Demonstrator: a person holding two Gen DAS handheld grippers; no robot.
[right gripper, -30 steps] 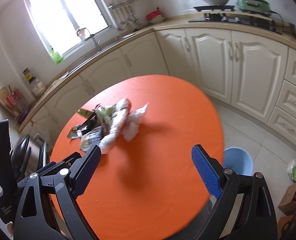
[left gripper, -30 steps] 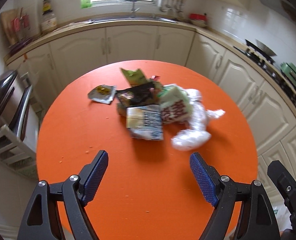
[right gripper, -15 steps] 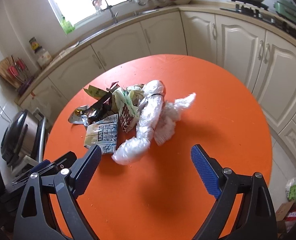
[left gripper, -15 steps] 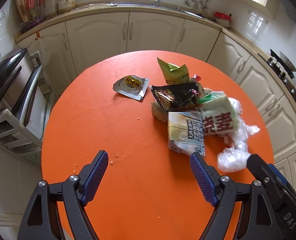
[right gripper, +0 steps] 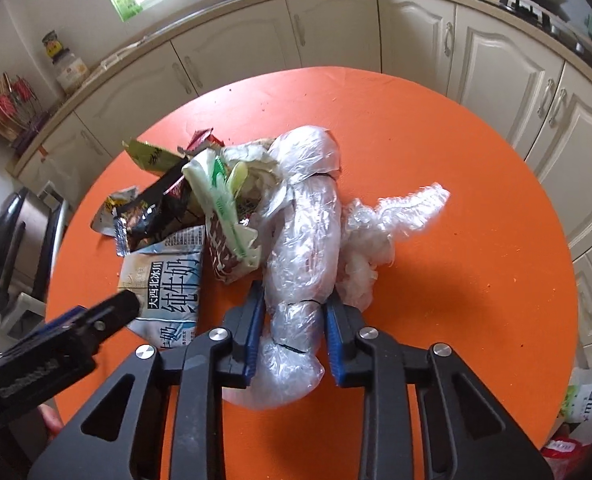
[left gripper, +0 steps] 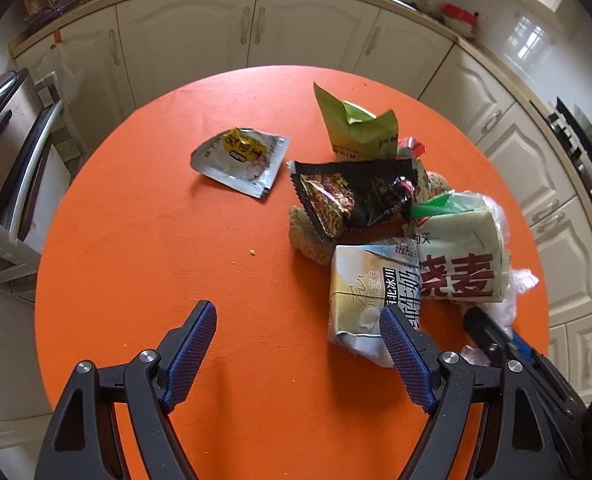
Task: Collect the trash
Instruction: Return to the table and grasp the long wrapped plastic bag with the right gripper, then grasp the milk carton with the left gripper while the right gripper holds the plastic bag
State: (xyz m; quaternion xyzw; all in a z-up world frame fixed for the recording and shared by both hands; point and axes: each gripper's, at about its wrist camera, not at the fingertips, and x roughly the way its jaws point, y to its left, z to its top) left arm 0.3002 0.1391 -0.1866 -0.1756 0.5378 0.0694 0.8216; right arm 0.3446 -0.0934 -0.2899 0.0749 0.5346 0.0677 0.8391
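Since everything's piled mid-tabletop (right gripper: pixel 436 128), nothing's collected yet: right tongs (right gripper: pixel 294 320) are closing around the clear plastic bag (right gripper: pixel 304 240), left tongs (left gripper: pixel 296 344) hang released, wrappers (left gripper: pixel 356 196) untouched.

On the orange tabletop (left gripper: pixel 144 240), crumpled wrappers pile around a flattened milk carton (left gripper: pixel 370 300): a black packet (left gripper: pixel 360 194) beyond it, clear plastic wrap (right gripper: pixel 308 240) beside it, a silver sachet (left gripper: pixel 242 162) lying apart.
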